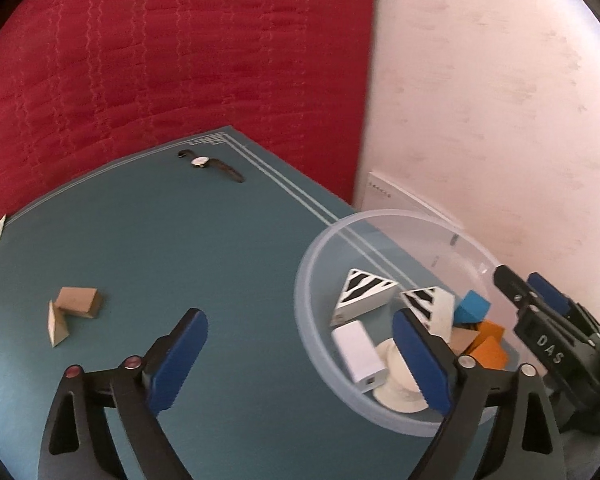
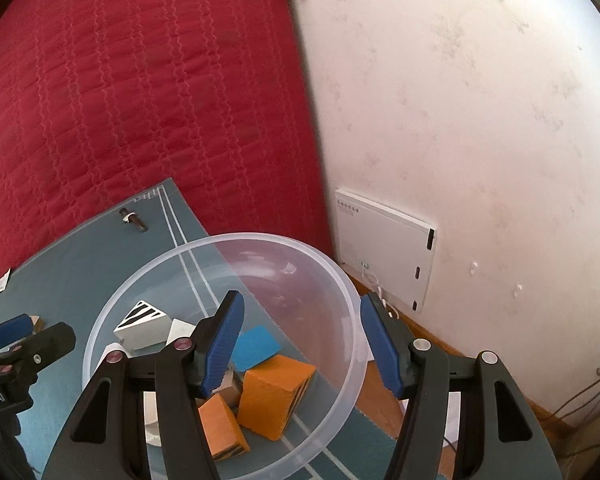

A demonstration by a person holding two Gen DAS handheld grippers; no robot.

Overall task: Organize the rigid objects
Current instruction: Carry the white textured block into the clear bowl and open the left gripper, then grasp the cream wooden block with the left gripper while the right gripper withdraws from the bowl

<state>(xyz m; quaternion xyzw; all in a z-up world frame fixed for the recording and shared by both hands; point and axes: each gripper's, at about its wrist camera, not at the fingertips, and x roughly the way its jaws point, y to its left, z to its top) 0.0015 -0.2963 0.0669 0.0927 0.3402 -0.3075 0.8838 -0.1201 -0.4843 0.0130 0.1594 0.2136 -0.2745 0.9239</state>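
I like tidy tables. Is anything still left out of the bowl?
Yes. Two wooden blocks and a watch still lie on the mat, apart from the bowl holding the other pieces.

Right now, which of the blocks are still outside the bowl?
The two plain wooden blocks, touching each other on the mat left of the bowl; the coloured and striped ones are inside.

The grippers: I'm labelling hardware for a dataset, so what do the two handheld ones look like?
Both match. The left gripper and right gripper each have black plastic linkage arms with triangular cutouts, silver and reddish pivot pins, and blue ribbed pads on the fingers. White lettering reading "DAS" marks the right gripper's black body in the left wrist view.
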